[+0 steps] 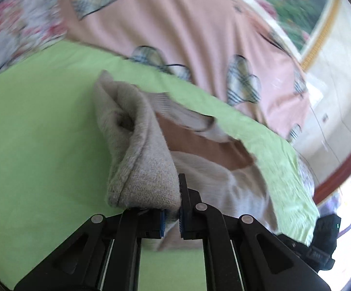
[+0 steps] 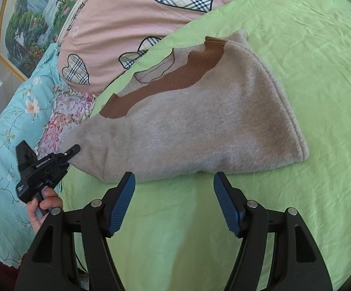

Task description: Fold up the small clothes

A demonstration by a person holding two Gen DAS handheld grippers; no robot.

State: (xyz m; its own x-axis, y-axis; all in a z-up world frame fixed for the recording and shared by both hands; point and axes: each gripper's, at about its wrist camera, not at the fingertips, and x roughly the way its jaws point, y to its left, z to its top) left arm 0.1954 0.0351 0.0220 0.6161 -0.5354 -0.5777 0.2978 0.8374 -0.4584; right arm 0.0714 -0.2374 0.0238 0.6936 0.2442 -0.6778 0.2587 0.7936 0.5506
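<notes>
Only the right wrist view shows the whole scene: at far left a hand [image 2: 43, 208] holds the left tongs [image 2: 74, 149], which pinch a corner of the grey fuzzy knit sweater with a brown ribbed collar [image 2: 199, 121] and lift it off the light green bed sheet [image 2: 308, 72], while the left wrist view shows just that bunched corner [image 1: 148, 181] clamped between closed fingers [image 1: 183, 194]. The sweater lies spread toward the right with its collar on the far side beside the pink quilt with plaid hearts [image 2: 131, 24]. The right tongs [image 2: 174, 186] hang open and empty just near of the hem, with bare sheet near and right.
</notes>
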